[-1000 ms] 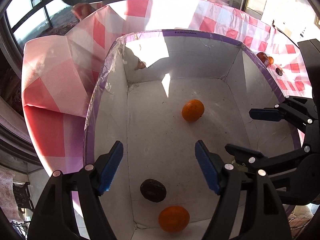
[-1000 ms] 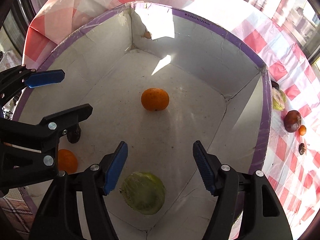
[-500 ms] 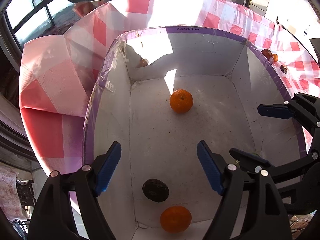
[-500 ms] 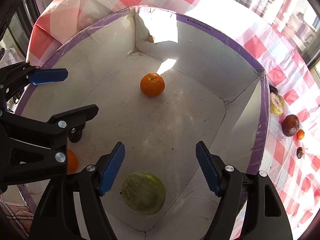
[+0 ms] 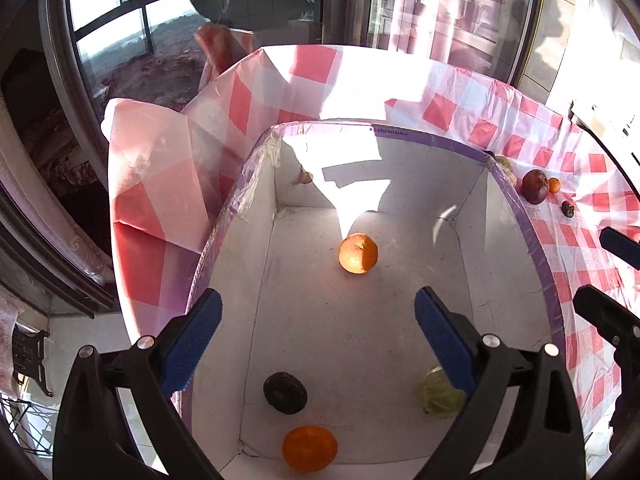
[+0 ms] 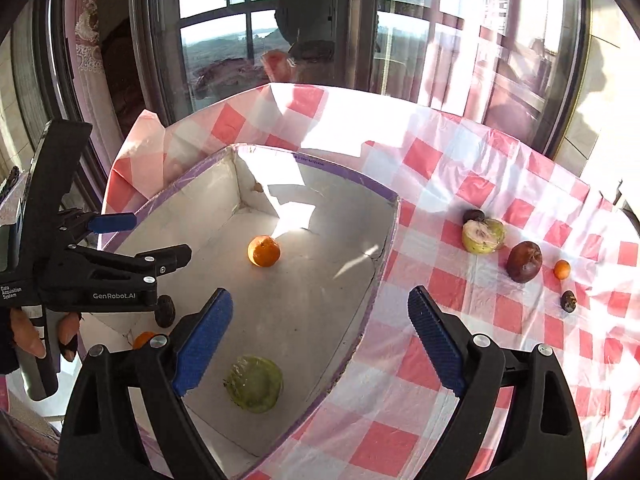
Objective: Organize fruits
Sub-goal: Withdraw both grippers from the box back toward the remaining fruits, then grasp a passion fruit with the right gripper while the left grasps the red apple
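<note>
Right wrist view shows your right gripper [image 6: 318,338] with its jaws just spread wide and nothing between them, straddling the near right wall of the white box [image 6: 384,264]. Your left gripper [image 5: 316,340] has likewise just been opening and is empty, poised over the box floor.

Nearest you inside the box lie the green fruit [image 6: 254,384], an orange [image 5: 309,448] against the near wall, and a dark wrinkled fruit [image 5: 285,393] just beside it. Farther in, a second orange [image 5: 358,253] sits alone at the edge of the sunlit patch. Those four are all the box holds.

By the look of it, both drops are finished and you are between fruits. The next move calls for swinging your right gripper out over the checked tablecloth [image 6: 500,320], where the rest wait well apart from the box: the cut green fruit [image 6: 483,235], a small dark fruit [image 6: 474,215] touching it, the dark red fruit [image 6: 524,262], a tiny orange fruit [image 6: 562,269] and a small dark shrivelled one [image 6: 568,301]. The dark red one looks the easiest to straddle with open jaws.
</note>
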Available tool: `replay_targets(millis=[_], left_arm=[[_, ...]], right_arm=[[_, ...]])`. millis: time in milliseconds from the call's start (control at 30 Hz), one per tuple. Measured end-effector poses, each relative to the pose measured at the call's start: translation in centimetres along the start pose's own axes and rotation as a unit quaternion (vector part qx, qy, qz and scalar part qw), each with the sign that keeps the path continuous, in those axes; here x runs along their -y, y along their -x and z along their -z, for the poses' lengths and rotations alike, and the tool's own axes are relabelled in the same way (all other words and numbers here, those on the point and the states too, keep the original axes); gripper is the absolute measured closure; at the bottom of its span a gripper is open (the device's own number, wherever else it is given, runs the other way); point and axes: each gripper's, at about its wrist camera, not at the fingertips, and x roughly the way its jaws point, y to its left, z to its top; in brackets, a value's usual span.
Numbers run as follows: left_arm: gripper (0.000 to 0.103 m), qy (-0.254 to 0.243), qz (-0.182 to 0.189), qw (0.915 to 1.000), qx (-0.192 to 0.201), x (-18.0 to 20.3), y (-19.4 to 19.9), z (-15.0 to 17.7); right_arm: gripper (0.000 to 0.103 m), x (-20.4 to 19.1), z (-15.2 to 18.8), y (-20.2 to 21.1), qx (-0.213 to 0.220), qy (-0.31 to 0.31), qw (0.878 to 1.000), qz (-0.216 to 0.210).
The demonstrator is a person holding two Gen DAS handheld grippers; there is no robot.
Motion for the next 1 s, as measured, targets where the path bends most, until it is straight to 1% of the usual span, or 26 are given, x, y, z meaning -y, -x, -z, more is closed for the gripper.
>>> replay_targets(millis=[67,133,233,300,367,433,533,600,667,800,1000], left_arm=[[0.002,-0.008,0.003,0.9994,0.034,2.3,1.3,-1.3],[0.002,-0.034,0.017,0.9977,0.056,5.2,1.9,-2.9],[0.002,-0.075,0.049,0.9938,0.066,10.8,1.8,-5.3],[0.002,-0.091,0.071,0.9910,0.068,14.4,1.5,-6.4],[0.002,-0.100,0.094,0.9890,0.057,18.2,0.7,-7.0],[0.002,-0.101,0.113,0.9878,0.036,21.8,-0.5,-7.0],[0.002,-0.103,0.126,0.9867,-0.004,26.3,-3.2,-6.5],[0.002,-0.109,0.124,0.9859,-0.030,28.8,-5.6,-5.6],[0.002,-0.113,0.120,0.9845,-0.060,30.7,-8.2,-4.9],[0.002,-0.113,0.103,0.9840,-0.091,33.0,-12.4,-4.0],[0.002,-0.118,0.091,0.9840,-0.098,35.7,-16.8,-4.5]], right_arm=[[0.017,3.6,1.0,-0.3,-0.010,-0.048,0.999,0.023],[0.017,7.2,2.4,-0.9,-0.031,-0.091,0.994,0.050],[0.017,11.9,4.6,-1.4,-0.054,-0.138,0.986,0.081],[0.017,14.5,6.0,-1.9,-0.066,-0.156,0.980,0.100],[0.017,17.1,7.5,-2.3,-0.080,-0.172,0.975,0.119],[0.017,19.6,8.8,-2.8,-0.091,-0.189,0.969,0.132],[0.017,23.4,10.3,-4.0,-0.105,-0.213,0.961,0.145],[0.017,25.8,10.8,-5.0,-0.108,-0.217,0.958,0.153],[0.017,27.9,10.9,-6.2,-0.111,-0.215,0.957,0.158],[0.017,32.0,10.1,-8.8,-0.102,-0.202,0.961,0.160],[0.018,36.7,7.0,-13.1,-0.077,-0.177,0.970,0.151]])
